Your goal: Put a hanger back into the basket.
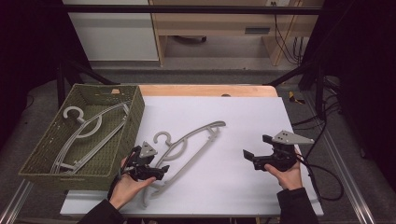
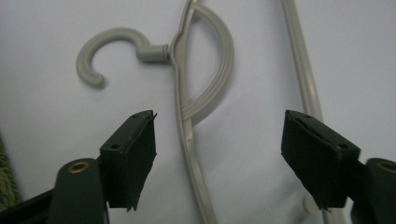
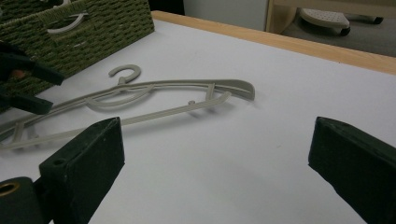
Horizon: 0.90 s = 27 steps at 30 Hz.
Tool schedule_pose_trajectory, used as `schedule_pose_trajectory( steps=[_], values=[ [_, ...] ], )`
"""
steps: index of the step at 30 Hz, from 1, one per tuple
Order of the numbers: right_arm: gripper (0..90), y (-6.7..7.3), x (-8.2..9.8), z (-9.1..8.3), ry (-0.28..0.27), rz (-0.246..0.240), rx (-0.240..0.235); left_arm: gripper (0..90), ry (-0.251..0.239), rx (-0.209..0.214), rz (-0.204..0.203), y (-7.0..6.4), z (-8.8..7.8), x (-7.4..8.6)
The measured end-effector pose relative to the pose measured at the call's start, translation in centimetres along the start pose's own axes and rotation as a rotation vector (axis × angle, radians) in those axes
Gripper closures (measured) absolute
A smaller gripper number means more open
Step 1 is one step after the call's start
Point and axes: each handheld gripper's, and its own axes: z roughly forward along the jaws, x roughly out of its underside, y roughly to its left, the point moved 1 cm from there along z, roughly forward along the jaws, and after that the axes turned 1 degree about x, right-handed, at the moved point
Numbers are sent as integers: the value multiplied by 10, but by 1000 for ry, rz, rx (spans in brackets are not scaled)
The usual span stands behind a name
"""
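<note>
The left claw (image 1: 156,171) sits low over the white surface (image 1: 243,186), its two black jaws standing partly apart with nothing clamped. In the left gripper view the upper arm of the grey plastic clothes hanger (image 2: 187,135) runs up between the jaws, closer to the jaw at the left of that view; neither pad presses on it, and the hanger's straight lower bar passes just inside the other jaw. The right claw (image 1: 254,149) is held by the person's right hand (image 1: 287,175) well off to the right, jaws wide apart and empty, with bare white surface between them in the right gripper view.

The grey hanger (image 1: 187,151) lies flat on the white surface, just right of the woven olive-green basket (image 1: 128,128). In the high view its long axis runs on a diagonal, from the near-left end by the person's left hand (image 1: 126,186) up to the far-right tip toward the middle of the surface. Its round hook (image 1: 162,137) sticks out from the middle of the upper arm toward the far-left, and the hook's open mouth faces the basket side. The left claw is at the hanger's near-left half, just below the hook; the right claw is well apart from the far-right tip.

A second grey plastic hanger (image 1: 88,135) lies inside the basket, also on a diagonal.
</note>
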Motion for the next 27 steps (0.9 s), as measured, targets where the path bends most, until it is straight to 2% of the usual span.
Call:
schedule_pose_trajectory(
  steps=[4,5,8,12,21,27],
  values=[
    [37,1,0,1,1,-2,5,351,50,-6,-54,3,8,4],
    [37,1,0,2,4,0,3,372,61,-3,-49,4,9,4],
    [37,1,0,2,10,-7,2,432,81,-23,-78,5,12,6],
    [36,2,0,3,12,-8,1,506,121,-33,-71,7,19,8],
    [35,2,1,4,23,-9,-1,670,138,-47,-75,11,20,8],
    [34,3,0,4,25,-13,-4,733,179,-54,-72,7,20,4]
  ],
)
